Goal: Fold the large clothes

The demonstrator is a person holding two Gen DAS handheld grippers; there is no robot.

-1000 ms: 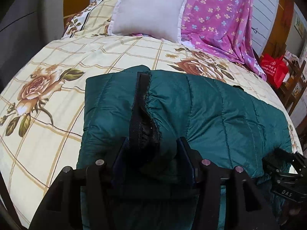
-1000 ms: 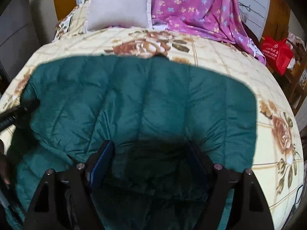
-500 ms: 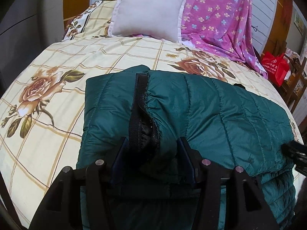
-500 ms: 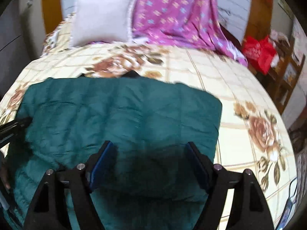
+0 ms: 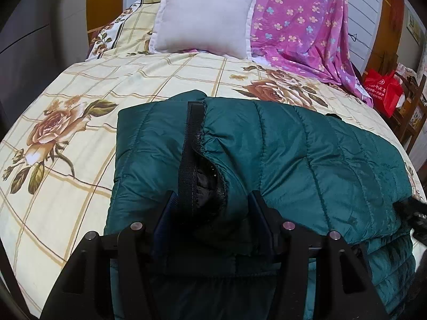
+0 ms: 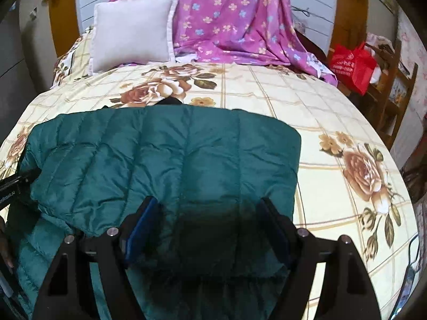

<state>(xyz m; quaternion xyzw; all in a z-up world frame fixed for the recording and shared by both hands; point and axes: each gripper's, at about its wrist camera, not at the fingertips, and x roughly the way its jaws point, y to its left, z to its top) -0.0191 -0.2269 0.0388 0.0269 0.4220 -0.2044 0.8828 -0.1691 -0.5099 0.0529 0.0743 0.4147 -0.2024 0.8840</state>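
A dark green quilted jacket lies folded on the flowered bedspread, its black zipper strip running toward me. My left gripper has a bunched fold at the near edge between its pads. Its jaws are opening, and the fabric still touches both pads. In the right wrist view the same jacket spreads flat. My right gripper stands wide over its near right corner, with cloth lying between the fingers and not pinched. The right gripper shows at the left view's right edge, and the left gripper at the right view's left edge.
A white pillow and a purple flowered sheet lie at the head of the bed. A red bag hangs by wooden shelves to the right. Bare bedspread stretches right of the jacket.
My right gripper has slid rightward along the jacket's near edge and rolled, so the jacket's right border now sits closer to it. The left gripper has stayed put on its fold.
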